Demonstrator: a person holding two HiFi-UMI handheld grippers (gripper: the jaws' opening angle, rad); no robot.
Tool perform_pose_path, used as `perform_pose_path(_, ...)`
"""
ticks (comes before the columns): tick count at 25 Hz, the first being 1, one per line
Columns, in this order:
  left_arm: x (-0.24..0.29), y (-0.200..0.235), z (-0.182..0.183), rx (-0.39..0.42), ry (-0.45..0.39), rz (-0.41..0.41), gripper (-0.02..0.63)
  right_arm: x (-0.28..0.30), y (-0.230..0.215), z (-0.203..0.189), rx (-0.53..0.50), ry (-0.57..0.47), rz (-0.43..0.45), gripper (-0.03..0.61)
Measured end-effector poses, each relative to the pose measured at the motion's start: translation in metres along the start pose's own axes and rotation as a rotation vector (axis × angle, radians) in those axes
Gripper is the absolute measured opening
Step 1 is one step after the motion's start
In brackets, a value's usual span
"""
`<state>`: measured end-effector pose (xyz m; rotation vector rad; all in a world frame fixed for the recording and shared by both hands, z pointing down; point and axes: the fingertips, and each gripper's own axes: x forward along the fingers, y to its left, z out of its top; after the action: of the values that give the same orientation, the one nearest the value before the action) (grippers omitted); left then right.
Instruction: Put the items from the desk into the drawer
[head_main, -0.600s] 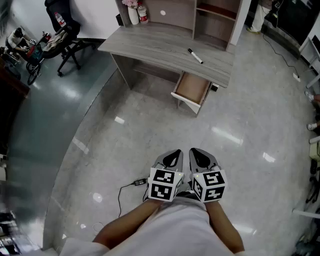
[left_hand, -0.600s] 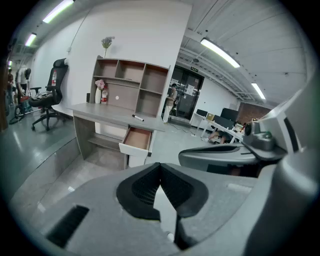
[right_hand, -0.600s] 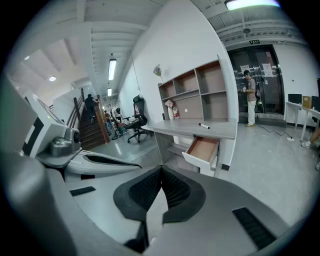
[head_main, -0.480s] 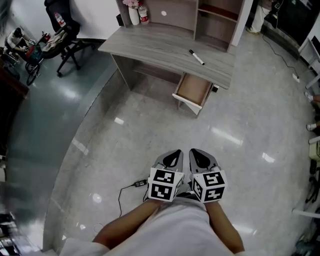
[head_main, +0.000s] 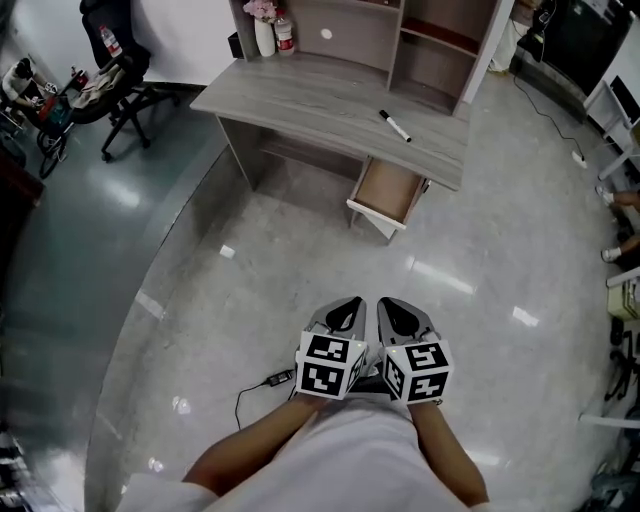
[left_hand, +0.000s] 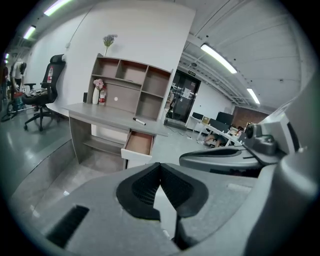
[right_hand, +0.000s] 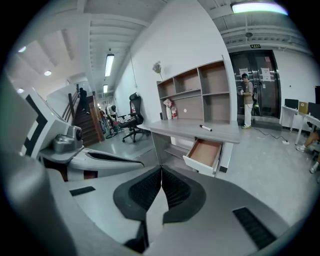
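Note:
A black-and-white marker pen (head_main: 394, 125) lies on the grey desk (head_main: 300, 95), right of centre; the pen (left_hand: 139, 121) (right_hand: 205, 128) shows small in both gripper views. Below the desktop a drawer (head_main: 387, 190) stands pulled open, looking empty. My left gripper (head_main: 347, 313) and right gripper (head_main: 397, 313) are held side by side close to the person's body, well short of the desk. Each has its jaws shut tip to tip with nothing between them.
Open shelves (head_main: 400, 30) rise at the desk's back, with a white vase (head_main: 264, 35) and a bottle (head_main: 285, 30) at their left. A black office chair (head_main: 115, 75) stands at far left. A cable (head_main: 255, 375) lies on the glossy floor by the person's feet.
The head view has shifted slightly, so the desk and drawer sit a bit lower and closer. Both grippers keep the same pose, shut.

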<state>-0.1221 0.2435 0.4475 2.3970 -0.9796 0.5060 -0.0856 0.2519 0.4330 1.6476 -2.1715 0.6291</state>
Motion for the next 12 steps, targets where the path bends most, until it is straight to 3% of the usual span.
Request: perform_pose_path(12, 0.028, 0.033, 0.025, -0.019, -0.001, 0.036, 0.002, 0.043, -0.016, 0.021, 0.020, -0.001, 0.044, 0.002)
